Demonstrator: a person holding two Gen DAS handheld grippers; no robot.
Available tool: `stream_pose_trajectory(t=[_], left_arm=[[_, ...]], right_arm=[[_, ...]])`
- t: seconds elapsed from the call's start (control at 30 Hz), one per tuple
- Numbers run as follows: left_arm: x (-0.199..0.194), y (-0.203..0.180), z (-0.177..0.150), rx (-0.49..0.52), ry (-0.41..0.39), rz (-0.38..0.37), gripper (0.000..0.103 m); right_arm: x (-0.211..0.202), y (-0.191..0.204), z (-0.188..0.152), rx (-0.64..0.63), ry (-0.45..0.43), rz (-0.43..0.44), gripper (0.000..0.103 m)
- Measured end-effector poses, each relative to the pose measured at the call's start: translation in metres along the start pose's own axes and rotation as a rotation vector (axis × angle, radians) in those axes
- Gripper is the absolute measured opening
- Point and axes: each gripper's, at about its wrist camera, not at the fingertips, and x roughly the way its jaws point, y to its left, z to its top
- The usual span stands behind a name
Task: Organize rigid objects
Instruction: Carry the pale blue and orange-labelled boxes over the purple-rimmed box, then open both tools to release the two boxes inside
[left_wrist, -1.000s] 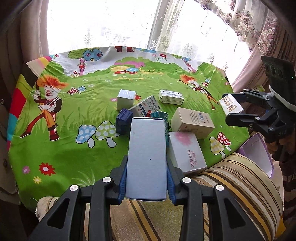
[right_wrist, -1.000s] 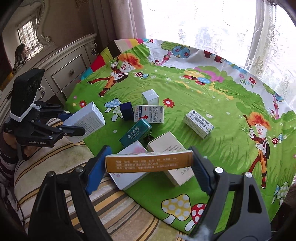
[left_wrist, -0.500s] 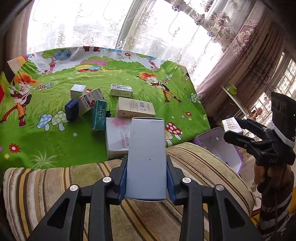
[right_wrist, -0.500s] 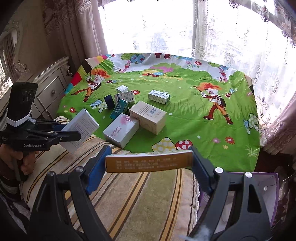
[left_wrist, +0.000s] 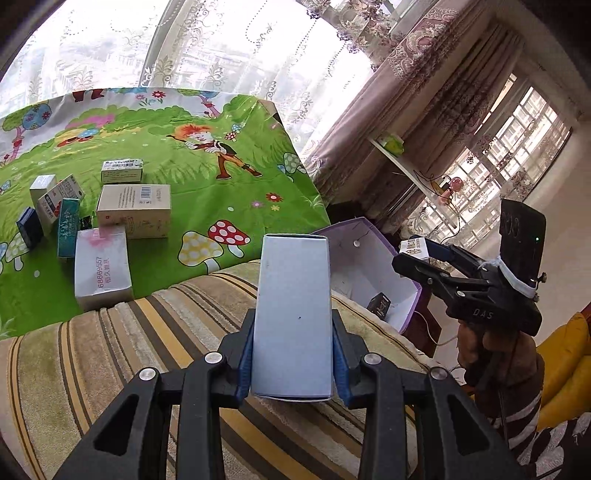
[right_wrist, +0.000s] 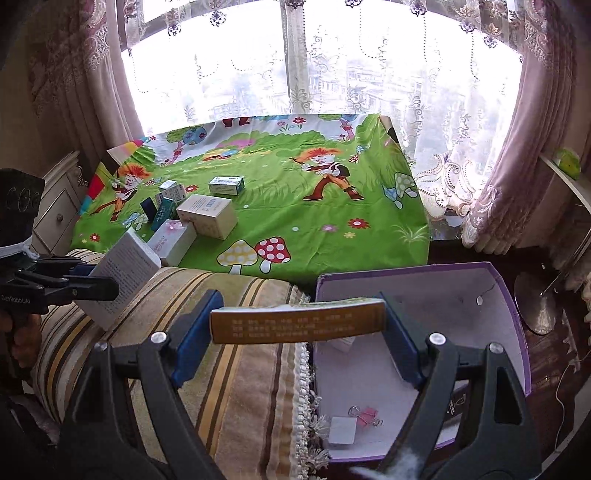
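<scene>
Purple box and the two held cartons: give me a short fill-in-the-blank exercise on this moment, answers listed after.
1. The left gripper is shut on a plain ____ carton.
2. The right gripper holds a flat carton over the rim of the ____ box.
3. On that box's floor lies a pink ____ clip.
4. The other cartons lie on a ____ cartoon sheet.

Answers: white; purple; binder; green

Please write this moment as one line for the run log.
left gripper: shut on white box | right gripper: shut on orange box, above purple bin
</scene>
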Motion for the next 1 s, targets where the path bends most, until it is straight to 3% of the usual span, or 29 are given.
stream_pose_trajectory(t=[0.1,0.33,0.6,0.63,0.7,0.83,1.0], left_arm=[[0.014,-0.009,0.004,-0.041,0.026,-0.09,0.037],[0.044,-0.031,0.015,-0.09,0.077,-0.186,0.037],[0.073,-0.059,0.019,-0.066,0.129,-0.228,0.039],[0.075,-0.061,0.018,-0.058,0.137,-0.226,0.041],[0.076,-0.064,0.018,-0.041,0.149,-0.206,0.056],[0.069,-0.069,0.017,-0.001,0.115,-0.192,0.062],[0.061,-0.093,0.016,0.127,0.078,0.009,0.066]], right_arm=[[-0.006,-0.017,-0.001,0.044,-0.015,-0.024,0.086],[-0.014,-0.037,-0.004,0.075,-0.026,-0.12,0.086],[-0.015,-0.048,-0.012,0.101,-0.022,-0.15,0.086],[-0.015,-0.049,-0.013,0.102,-0.022,-0.155,0.086],[-0.014,-0.051,-0.013,0.106,-0.02,-0.162,0.086],[-0.014,-0.053,-0.014,0.113,-0.02,-0.186,0.09],[-0.02,-0.055,-0.014,0.141,-0.053,-0.197,0.094]])
